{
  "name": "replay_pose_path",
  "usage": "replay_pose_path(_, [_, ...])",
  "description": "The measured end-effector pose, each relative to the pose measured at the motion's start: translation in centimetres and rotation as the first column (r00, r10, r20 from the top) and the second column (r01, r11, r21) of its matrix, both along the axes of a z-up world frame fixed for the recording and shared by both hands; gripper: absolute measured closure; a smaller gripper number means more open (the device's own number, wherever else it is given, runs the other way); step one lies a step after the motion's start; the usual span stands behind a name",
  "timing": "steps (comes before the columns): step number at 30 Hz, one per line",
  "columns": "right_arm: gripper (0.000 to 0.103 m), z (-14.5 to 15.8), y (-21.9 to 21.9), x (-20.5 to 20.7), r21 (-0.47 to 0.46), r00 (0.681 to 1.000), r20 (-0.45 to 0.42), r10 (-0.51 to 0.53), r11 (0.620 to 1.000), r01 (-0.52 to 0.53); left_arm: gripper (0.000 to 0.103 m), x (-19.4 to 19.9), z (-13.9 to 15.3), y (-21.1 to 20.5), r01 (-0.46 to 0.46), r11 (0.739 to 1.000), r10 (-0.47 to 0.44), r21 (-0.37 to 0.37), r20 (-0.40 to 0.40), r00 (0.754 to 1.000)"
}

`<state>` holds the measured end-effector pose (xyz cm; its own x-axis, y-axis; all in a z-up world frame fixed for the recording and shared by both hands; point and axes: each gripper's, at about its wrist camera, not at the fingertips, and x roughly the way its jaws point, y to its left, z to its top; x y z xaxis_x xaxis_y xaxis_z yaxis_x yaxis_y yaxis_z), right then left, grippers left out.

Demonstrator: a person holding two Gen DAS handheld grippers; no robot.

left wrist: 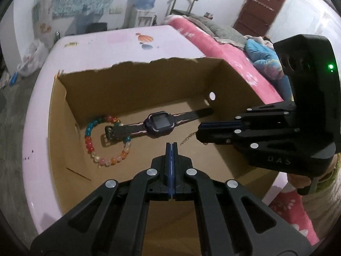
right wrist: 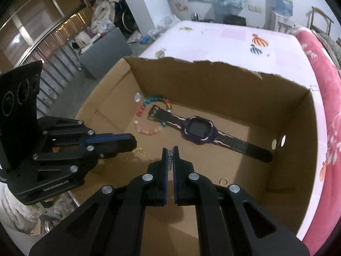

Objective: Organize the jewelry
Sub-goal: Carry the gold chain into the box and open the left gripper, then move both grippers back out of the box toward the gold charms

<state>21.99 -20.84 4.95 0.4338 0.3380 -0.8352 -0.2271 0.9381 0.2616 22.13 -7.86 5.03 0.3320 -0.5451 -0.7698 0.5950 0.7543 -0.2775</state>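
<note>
An open cardboard box [left wrist: 132,85] [right wrist: 213,81] holds a purple smartwatch [left wrist: 158,124] [right wrist: 199,130] and a coloured bead bracelet [left wrist: 106,143] [right wrist: 147,117]. My left gripper [left wrist: 171,147] [right wrist: 134,143] is shut and empty over the box floor. My right gripper [right wrist: 169,152] [left wrist: 198,133] is shut on a thin gold chain [left wrist: 187,139] [right wrist: 169,160], whose end trails on the floor [right wrist: 140,151]. A small gold ring [right wrist: 223,181] lies near the right gripper.
The box sits on a pale pink table [left wrist: 119,42] [right wrist: 223,36] with fish stickers. A pink-covered bed [left wrist: 223,49] [right wrist: 324,85] lies to the right. A water dispenser [left wrist: 145,4] and a chair [left wrist: 183,4] stand at the back wall.
</note>
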Motion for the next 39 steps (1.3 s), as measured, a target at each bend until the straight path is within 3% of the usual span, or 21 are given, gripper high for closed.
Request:
replay_pose_path(8, [0.095, 0.1, -0.3, -0.3, -0.002, 1.0, 0.012, -0.006, 1.0, 0.006, 0.091, 0.0, -0.1, 0.4, -0.022, 1.0, 0.022, 0.013, 0.0, 1.0])
replay_pose_path(10, [0.086, 0.6, -0.4, -0.7, -0.001, 1.0, 0.024, -0.007, 1.0, 0.007, 0.091, 0.1, -0.1, 0.5, -0.028, 1.0, 0.028, 0.012, -0.003, 1.0])
replay_pose_path(17, [0.078, 2.5, -1.5, -1.9, -0.008, 0.995, 0.088, -0.044, 0.999, 0.045, 0.086, -1.1, 1.4, 1.2, -0.048, 0.999, 0.048, 0.0, 0.045, 0.998])
replay_pose_path(20, [0.067, 4.2, -1.9, -4.0, -0.021, 0.985, 0.155, -0.072, 0.997, 0.077, 0.076, -2.7, 3.1, 1.8, -0.054, 0.999, 0.054, -0.005, 0.112, 0.992])
replay_pose_path(24, [0.043, 7.7, -2.2, -8.7, -0.051, 0.948, 0.304, -0.09, 0.993, 0.111, 0.054, -5.9, 5.3, 3.3, -0.044, 0.999, 0.049, -0.03, 0.186, 0.981])
replay_pose_path(30, [0.016, 10.6, -3.5, -16.9, -0.005, 0.887, 0.441, -0.134, 0.988, 0.152, 0.034, -11.0, 6.0, 5.5, -0.01, 0.994, 0.029, -0.107, 0.185, 0.982])
replay_pose_path(34, [0.007, 8.8, -4.4, -20.7, 0.032, 0.896, 0.412, -0.165, 0.985, 0.167, 0.019, -14.6, 3.8, 5.5, 0.038, 0.996, -0.023, -0.081, 0.179, 0.984])
replay_pose_path(39, [0.007, 1.9, -4.6, -21.7, -0.033, 0.929, 0.254, -0.27, 0.957, 0.287, 0.016, -16.7, -1.9, 3.1, 0.041, 0.998, -0.047, 0.052, 0.112, 0.993])
